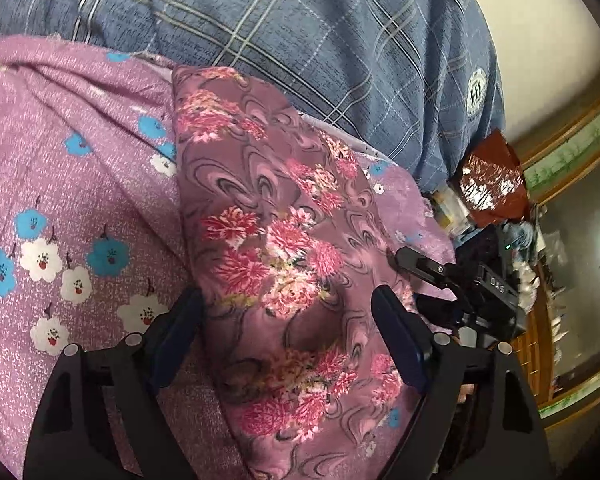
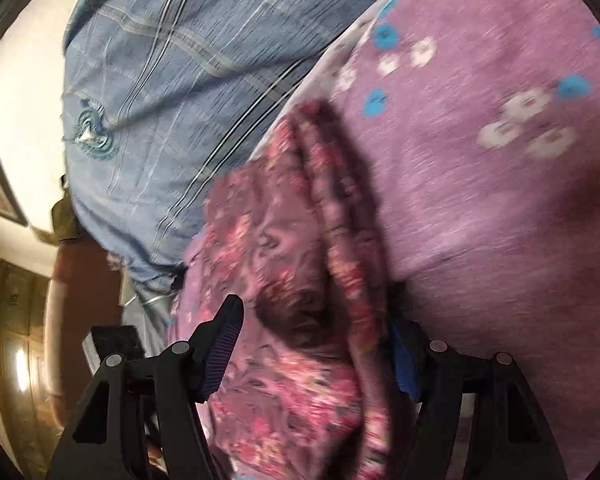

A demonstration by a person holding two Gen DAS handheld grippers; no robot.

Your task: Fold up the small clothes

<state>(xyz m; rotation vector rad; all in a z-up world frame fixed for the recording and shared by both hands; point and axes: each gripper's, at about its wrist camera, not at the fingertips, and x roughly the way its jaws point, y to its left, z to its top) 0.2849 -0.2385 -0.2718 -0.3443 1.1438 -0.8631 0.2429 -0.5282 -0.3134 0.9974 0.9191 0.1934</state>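
Observation:
A small mauve garment (image 1: 284, 240) with pink and red flowers lies folded in a long strip on a purple flowered bedsheet (image 1: 80, 184). My left gripper (image 1: 288, 312) is open, its two fingers standing on either side of the strip's near part. My right gripper shows in the left wrist view (image 1: 412, 264) at the strip's right edge. In the blurred right wrist view the garment (image 2: 284, 264) fills the space between the right gripper's (image 2: 316, 336) spread fingers; its raised folded edge (image 2: 340, 240) hides the right finger's tip.
The person's blue plaid shirt (image 1: 300, 28) stands close behind the bed. A red-brown shiny bag (image 1: 492, 176) and clutter lie to the right. A wooden door (image 2: 16, 320) and white wall are at the left of the right wrist view.

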